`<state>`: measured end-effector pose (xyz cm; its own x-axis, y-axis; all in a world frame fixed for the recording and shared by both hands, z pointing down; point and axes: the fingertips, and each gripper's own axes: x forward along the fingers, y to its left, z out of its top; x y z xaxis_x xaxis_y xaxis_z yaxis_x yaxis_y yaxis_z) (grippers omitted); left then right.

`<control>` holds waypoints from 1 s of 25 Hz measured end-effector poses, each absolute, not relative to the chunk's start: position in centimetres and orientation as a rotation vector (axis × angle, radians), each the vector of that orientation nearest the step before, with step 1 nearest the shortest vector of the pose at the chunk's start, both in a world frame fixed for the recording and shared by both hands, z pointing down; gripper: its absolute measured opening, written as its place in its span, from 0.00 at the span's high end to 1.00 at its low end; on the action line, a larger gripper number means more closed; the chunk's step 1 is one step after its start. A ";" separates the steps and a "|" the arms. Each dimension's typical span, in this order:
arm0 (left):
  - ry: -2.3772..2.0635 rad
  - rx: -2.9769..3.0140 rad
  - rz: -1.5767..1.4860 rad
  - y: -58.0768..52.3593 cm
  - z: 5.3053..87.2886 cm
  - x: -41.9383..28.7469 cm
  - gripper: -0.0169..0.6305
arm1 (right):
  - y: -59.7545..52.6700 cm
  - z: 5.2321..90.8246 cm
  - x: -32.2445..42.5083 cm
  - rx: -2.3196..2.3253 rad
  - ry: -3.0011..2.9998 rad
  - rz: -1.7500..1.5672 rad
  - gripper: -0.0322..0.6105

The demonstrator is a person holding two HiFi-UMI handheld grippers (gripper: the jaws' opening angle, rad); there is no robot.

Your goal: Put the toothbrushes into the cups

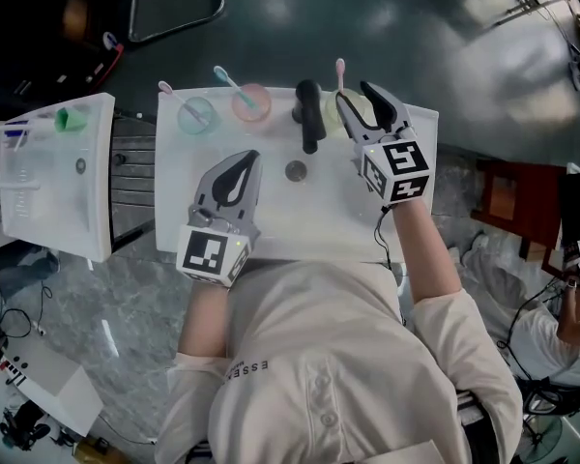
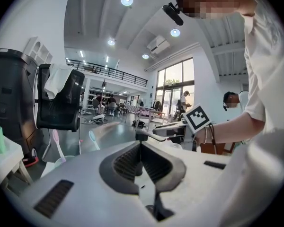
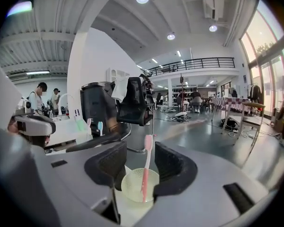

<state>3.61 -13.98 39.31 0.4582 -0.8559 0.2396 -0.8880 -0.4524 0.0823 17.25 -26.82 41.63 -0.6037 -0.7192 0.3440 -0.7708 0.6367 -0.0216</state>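
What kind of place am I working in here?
Likely a mock bathroom station inside a big open office hall: a white sink with a black faucet and toothbrush cups, yet a mezzanine railing and an office chair behind.

You wear a cream short-sleeved shirt (image 1: 319, 356) with a buttoned placket and small dark lettering on one sleeve. Your left gripper (image 1: 244, 160) and right gripper (image 1: 355, 97) are pale grey, each with black ribbed jaws and a cube of black-and-white square markers. A thin dark cable (image 1: 380, 232) runs by your right wrist.
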 end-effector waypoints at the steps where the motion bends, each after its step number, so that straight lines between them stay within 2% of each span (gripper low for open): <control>1: -1.517 2.522 0.242 -14.0 39.0 3.5 0.97 | -26.6 40.9 17.2 1.214 -2.566 0.235 0.67; 3: -1.504 2.551 0.242 -14.0 38.1 3.4 0.97 | -25.8 38.8 17.2 1.247 -2.597 0.200 0.68; 5: -1.496 2.582 0.239 -13.9 37.0 3.1 0.97 | -24.8 36.5 17.0 1.275 -2.637 0.131 0.83; 7: -1.494 2.612 0.239 -13.9 35.9 2.6 0.97 | -23.9 34.6 16.7 1.297 -2.672 0.076 0.89; 11: -1.500 2.650 0.224 -13.9 34.2 1.3 0.97 | -22.0 32.3 16.0 1.337 -2.725 0.061 0.93; 25: -1.528 2.705 0.204 -13.5 30.6 -2.6 0.97 | -15.5 29.5 12.6 1.361 -2.770 -0.111 0.93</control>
<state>-2.64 -13.51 30.55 0.5099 -0.8507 0.1274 -0.8544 -0.5181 -0.0397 12.60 -15.55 29.53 -0.6105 -0.7919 0.0160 -0.7881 0.6093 0.0879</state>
